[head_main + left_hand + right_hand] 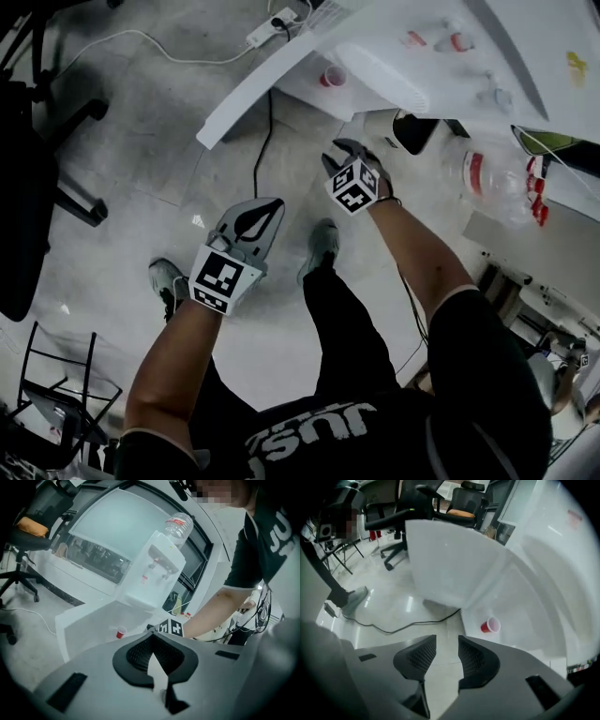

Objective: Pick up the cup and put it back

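Note:
A small red cup [333,77] stands on the white table [246,105], near its edge and in front of the water dispenser. In the left gripper view the cup [121,633] sits beyond the jaws, to the left of them. The right gripper view has the cup [491,626] just past the right jaw. My right gripper [344,150] hangs over the floor beside the table, pointing steeply down, open with nothing between its pads [472,657]. My left gripper [274,204] is lower and further left, its tips touching and empty; the same closed tips fill the left gripper view [152,637].
A water dispenser [152,573] with a bottle [179,526] on top stands on the table. A black cable [267,131] runs over the grey floor to a power strip [272,26]. An office chair [37,141] is at the left, and clear bottles [487,178] lie at the right.

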{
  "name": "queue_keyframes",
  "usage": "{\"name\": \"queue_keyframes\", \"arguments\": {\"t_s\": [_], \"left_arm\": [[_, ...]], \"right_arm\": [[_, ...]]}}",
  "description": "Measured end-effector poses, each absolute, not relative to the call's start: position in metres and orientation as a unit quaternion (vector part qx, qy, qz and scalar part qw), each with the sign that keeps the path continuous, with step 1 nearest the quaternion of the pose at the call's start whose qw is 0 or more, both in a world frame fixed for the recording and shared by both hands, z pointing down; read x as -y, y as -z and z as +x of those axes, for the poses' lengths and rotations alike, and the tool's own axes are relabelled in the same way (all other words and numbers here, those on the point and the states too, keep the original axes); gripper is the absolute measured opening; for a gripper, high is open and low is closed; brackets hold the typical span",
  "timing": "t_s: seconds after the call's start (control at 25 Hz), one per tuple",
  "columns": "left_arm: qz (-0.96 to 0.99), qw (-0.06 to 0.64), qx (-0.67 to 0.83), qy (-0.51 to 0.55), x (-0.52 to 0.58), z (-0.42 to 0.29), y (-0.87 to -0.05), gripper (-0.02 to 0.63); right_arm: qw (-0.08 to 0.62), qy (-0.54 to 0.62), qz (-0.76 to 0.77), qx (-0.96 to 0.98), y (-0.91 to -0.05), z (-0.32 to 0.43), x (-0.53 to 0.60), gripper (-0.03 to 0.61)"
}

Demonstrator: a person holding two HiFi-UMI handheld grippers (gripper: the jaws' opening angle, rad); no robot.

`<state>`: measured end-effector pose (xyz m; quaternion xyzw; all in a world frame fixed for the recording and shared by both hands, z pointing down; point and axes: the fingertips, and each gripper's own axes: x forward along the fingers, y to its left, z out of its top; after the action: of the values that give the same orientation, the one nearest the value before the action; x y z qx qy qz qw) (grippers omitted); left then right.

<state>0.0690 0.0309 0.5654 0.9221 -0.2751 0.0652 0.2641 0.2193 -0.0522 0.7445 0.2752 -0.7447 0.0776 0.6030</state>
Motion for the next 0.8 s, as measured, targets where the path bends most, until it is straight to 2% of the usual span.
{"name": "queue_keyframes", "arguments": {"t_s": [0.16,0.36,0.8], "left_arm": [[0.923,0.271,0.266,-0.064,-0.061,0.069,-0.477,0.002],[0.92,0.279,0.268,-0.056,-0.098,0.059,-0.332,0.002],[0.966,0.119,0.229,0.028,-0.084,-0.033,-0.016,0.002]], "right_arm": [[0.555,-0.142,0.263,0.776,-0.637,0.188,-0.032,0.132],[0.483,-0.216,0.282,0.801,-0.454,0.159,-0.112,0.091],[0.281,-0.17,0.441,0.835,-0.127,0.099,-0.088,0.051]]}}
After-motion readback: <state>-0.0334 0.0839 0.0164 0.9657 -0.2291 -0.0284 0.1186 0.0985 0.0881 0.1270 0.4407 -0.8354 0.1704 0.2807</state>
